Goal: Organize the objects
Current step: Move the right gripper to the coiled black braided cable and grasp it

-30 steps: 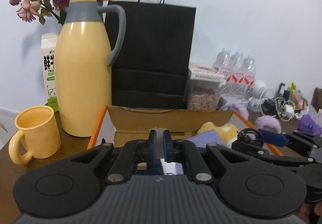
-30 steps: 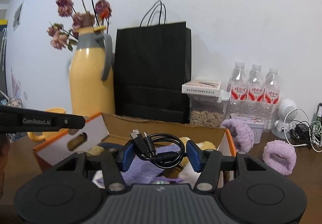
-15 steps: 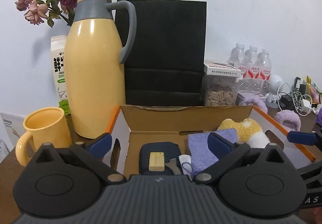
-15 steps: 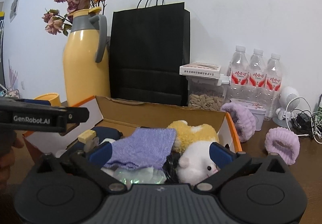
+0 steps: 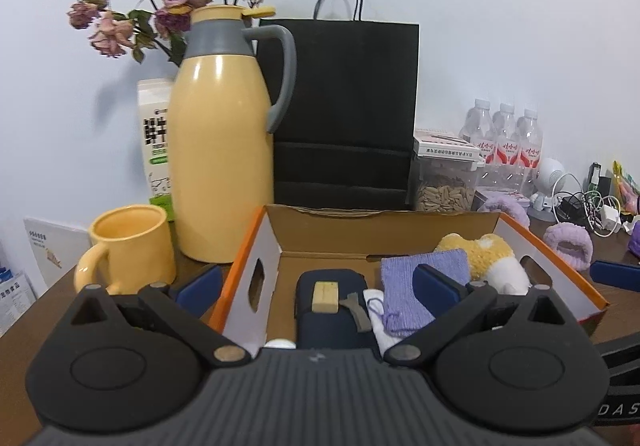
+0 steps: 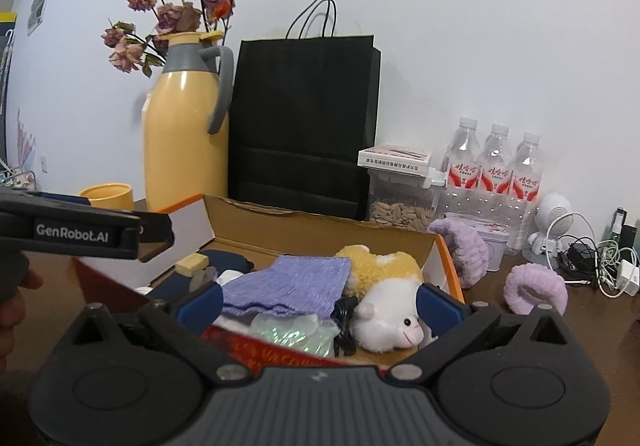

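"GenRobot.AI" stands in white on the side of the left gripper at the left edge of the right wrist view, and the letters "DAS" show on the right gripper at the left wrist view's lower right corner.

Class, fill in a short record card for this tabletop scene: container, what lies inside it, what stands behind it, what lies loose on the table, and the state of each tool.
Container: open cardboard box with orange edges
Inside: navy pouch, purple knitted cloth, plush toy, black cable
Behind: yellow thermos jug, black paper bag, seed container, three water bottles
Left of box: yellow mug
Loose on table: purple fluffy band
Left tool: open, holding nothing
Right tool: open, holding nothing
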A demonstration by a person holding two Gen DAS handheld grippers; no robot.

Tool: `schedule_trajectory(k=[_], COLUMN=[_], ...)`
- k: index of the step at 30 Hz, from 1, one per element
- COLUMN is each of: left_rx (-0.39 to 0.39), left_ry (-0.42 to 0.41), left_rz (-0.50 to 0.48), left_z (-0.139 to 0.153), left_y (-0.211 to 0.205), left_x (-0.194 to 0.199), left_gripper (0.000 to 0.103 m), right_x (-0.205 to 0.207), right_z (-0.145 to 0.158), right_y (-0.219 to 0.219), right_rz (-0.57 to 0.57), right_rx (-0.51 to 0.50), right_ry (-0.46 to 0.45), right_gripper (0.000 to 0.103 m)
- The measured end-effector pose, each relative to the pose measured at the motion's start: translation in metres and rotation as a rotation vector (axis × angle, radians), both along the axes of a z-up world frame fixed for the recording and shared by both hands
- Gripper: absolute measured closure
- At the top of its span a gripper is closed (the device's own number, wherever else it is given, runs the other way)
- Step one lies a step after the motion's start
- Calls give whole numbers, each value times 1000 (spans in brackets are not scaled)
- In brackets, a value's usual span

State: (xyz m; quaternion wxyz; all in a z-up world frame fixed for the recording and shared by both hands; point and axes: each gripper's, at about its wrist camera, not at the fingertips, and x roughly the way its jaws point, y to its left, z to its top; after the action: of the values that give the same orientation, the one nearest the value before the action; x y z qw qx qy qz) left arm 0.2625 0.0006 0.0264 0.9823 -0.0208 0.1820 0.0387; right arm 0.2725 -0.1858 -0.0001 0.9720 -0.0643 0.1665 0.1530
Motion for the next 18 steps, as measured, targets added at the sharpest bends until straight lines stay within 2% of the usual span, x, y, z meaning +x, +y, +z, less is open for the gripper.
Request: schedule_trajectory(k=[9,14,18], left_rx=[-10,25,56], left_ry=[59,156,248], left_rz=[2,-13,-58], left_z=[3,-9,-32], left_y=[-2,-11,-20], left_x=[-59,-97,-121], left_gripper=[0,0,0], right_x=[-62,-103,-128], right_z=[3,-5,-16], right_y=[-10,-23,-26], right_rz=[10,22,92], right_rx=[-8,-5,9], right_ry=[10,59,139], right_gripper=[0,0,0])
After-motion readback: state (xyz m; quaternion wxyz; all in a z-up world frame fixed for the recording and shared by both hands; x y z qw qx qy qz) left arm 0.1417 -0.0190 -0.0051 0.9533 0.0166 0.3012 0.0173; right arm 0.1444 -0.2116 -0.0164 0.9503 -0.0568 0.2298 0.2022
